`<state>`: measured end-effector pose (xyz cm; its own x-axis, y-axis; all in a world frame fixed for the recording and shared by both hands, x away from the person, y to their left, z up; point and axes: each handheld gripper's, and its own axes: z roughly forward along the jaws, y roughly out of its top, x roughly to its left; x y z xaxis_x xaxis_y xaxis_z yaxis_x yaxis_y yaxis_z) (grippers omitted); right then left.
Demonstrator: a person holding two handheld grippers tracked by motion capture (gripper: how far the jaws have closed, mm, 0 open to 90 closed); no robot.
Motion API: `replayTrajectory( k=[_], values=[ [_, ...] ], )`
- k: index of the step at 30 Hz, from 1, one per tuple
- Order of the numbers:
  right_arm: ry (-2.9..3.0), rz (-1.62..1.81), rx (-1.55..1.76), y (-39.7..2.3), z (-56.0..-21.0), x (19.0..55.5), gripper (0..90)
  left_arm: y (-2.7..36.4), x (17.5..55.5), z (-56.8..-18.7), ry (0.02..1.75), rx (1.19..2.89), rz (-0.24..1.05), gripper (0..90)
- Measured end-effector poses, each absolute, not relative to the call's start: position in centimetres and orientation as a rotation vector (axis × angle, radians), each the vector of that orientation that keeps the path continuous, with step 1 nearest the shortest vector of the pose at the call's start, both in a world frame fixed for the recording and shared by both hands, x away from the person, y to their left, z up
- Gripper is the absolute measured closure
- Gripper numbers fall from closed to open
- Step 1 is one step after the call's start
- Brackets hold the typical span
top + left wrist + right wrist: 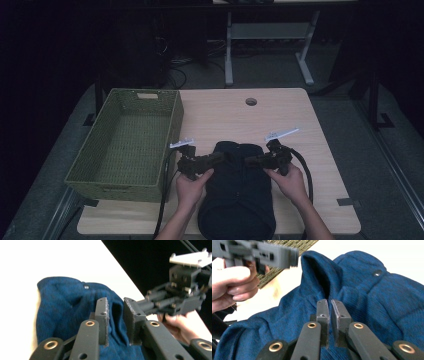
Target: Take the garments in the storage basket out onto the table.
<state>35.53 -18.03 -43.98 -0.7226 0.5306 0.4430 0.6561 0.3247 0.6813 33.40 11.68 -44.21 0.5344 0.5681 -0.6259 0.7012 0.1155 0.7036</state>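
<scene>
A dark blue knitted garment point(237, 200) lies folded on the wooden table point(225, 115), near its front edge. My left gripper point(222, 158) reaches in from the left at the garment's far end. Its jaws point(116, 300) stand a little apart with a thick fold of the blue cloth point(62, 305) between the pads. My right gripper point(248, 161) comes in from the right, tips close to the left one's. In the right gripper view its pads point(329, 300) are almost together, and a raised ridge of the garment point(374, 302) runs straight into the slit.
A green woven basket point(175, 120) with nothing in it stands at the table's left, close beside my left hand. A round cable hole point(251, 101) sits near the far edge. Bare tabletop lies beyond the garment and to its right. Cables trail from both grippers.
</scene>
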Motion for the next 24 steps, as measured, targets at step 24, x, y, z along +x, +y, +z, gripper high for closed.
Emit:
replayTrajectory(
  k=[24],
  values=[
    [-2.370,-1.238,-1.166,-19.7,-47.4,35.7,78.9,9.0,37.3,-47.8,1.256,1.721,-0.294,74.7]
  ],
)
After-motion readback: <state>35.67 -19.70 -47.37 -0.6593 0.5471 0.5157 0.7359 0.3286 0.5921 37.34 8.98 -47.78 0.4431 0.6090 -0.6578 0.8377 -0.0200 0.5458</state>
